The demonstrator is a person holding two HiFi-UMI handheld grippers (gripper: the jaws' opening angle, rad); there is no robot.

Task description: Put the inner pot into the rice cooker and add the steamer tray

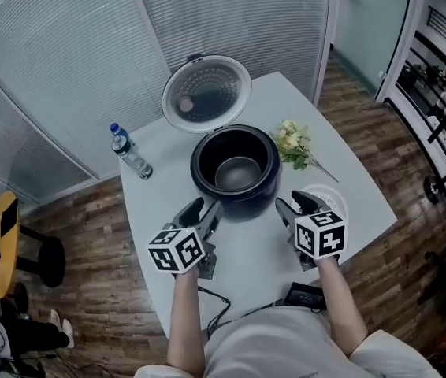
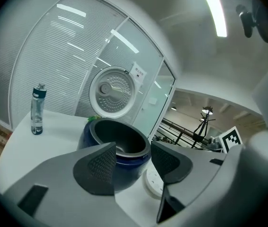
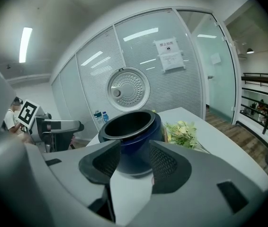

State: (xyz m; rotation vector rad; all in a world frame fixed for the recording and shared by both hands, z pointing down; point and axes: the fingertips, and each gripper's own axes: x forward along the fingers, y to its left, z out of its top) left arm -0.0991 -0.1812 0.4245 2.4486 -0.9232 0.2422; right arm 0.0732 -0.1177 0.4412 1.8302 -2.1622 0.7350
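Observation:
The dark blue rice cooker (image 1: 235, 189) stands mid-table with its lid (image 1: 206, 93) swung up behind it. The grey inner pot (image 1: 237, 173) sits inside the cooker. A white round steamer tray (image 1: 332, 198) lies flat on the table to the cooker's right, partly behind my right gripper (image 1: 292, 203). My left gripper (image 1: 206, 209) hovers just in front of the cooker, on its left side. Both are open and hold nothing. In the left gripper view the gripper (image 2: 133, 162) frames the cooker (image 2: 117, 143) and the tray (image 2: 152, 182). In the right gripper view the gripper (image 3: 135, 162) faces the cooker (image 3: 131, 134).
A water bottle (image 1: 131, 152) stands at the table's left edge and a bunch of flowers (image 1: 295, 144) lies right of the cooker. A black device (image 1: 306, 294) and a cable (image 1: 215, 305) lie at the near edge. A yellow stool (image 1: 2, 235) is on the floor to the left.

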